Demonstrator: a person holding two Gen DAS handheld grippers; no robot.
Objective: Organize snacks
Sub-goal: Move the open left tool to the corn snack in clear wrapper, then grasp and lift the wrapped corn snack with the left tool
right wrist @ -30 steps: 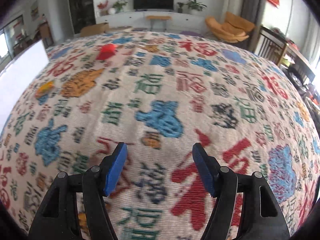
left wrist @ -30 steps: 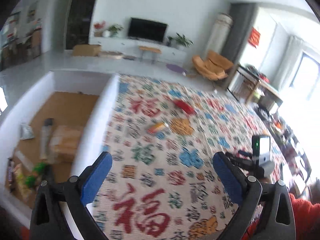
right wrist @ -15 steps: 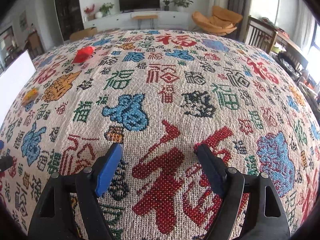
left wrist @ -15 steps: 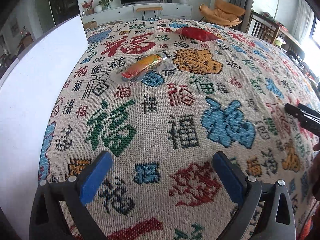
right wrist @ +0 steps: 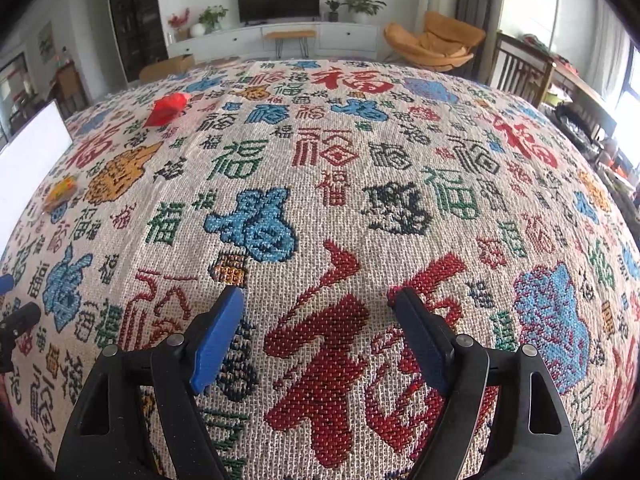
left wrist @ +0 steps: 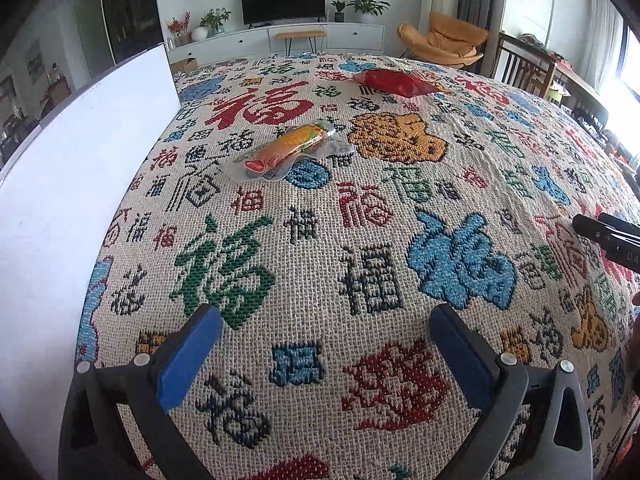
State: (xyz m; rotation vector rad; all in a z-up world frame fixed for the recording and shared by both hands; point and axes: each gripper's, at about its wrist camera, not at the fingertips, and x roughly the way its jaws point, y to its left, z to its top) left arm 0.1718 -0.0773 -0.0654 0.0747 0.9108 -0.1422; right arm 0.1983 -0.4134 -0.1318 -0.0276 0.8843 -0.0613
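Left gripper (left wrist: 326, 354) has its jaws spread wide, blue pads (left wrist: 188, 360) well apart, nothing between them, only patterned tablecloth (left wrist: 360, 240) under it. Right gripper (right wrist: 320, 334) is also spread wide and empty, pads apart over a big red woven character; its black tip also shows at the right edge of the left wrist view. Both point down at the cloth.

Snacks: orange snack in clear wrapper (left wrist: 290, 146) lies flat on the cloth ahead of the left gripper, slightly left of centre, near the white box wall (left wrist: 80, 184). Same snack is at the far left edge in the right wrist view (right wrist: 60, 194), partly blurred. Red snack packet (left wrist: 394, 82) lies farther back, well apart from the orange one; in the right wrist view it sits upper left (right wrist: 166, 108).

White box wall runs along the left side of the cloth, its inside not visible. Background: TV on a white cabinet, plants, orange chair.
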